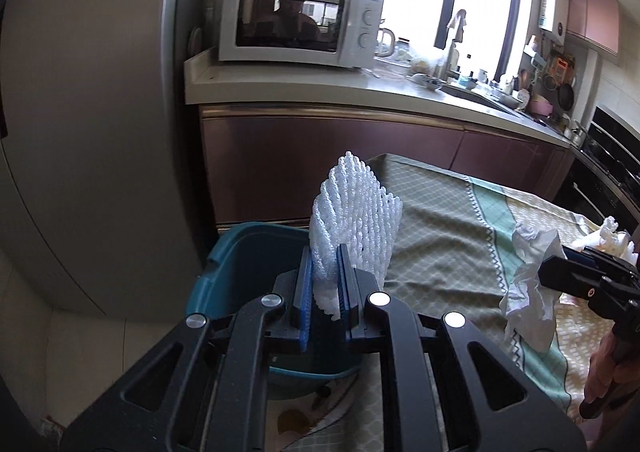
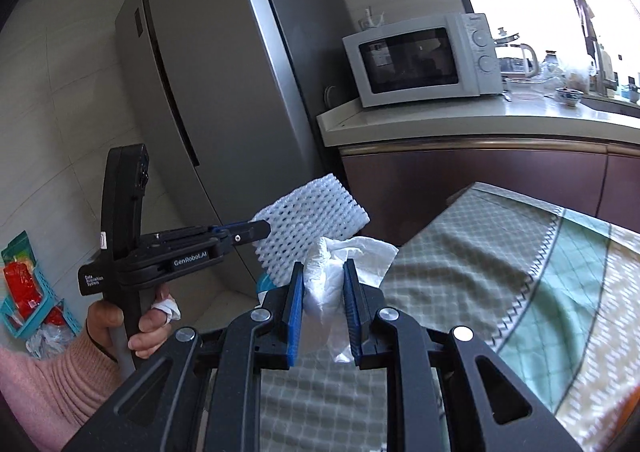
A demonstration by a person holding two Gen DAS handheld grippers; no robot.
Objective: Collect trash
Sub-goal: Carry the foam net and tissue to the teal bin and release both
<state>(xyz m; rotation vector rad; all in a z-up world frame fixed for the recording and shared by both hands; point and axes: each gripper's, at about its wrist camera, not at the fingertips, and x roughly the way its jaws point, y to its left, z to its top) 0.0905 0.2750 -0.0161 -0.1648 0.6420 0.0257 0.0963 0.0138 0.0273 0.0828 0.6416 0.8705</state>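
Note:
My left gripper (image 1: 325,256) is shut on a white foam net sleeve (image 1: 356,211), which stands up from its blue pads above a teal bin (image 1: 240,264) at the table's left end. In the right wrist view the same left gripper (image 2: 266,230) reaches in from the left with the foam net (image 2: 312,228). My right gripper (image 2: 323,276) is shut on a crumpled white tissue (image 2: 332,276); that tissue (image 1: 532,292) shows at the right of the left wrist view, held by the right gripper (image 1: 550,276) over the tablecloth.
A green patterned tablecloth (image 1: 460,236) covers the table. More white crumpled trash (image 1: 604,238) lies at its far right. Behind stand maroon cabinets (image 1: 340,155), a counter with a microwave (image 1: 296,23), and a grey fridge (image 2: 224,91). A hand in a pink sleeve (image 2: 52,380) holds the left gripper.

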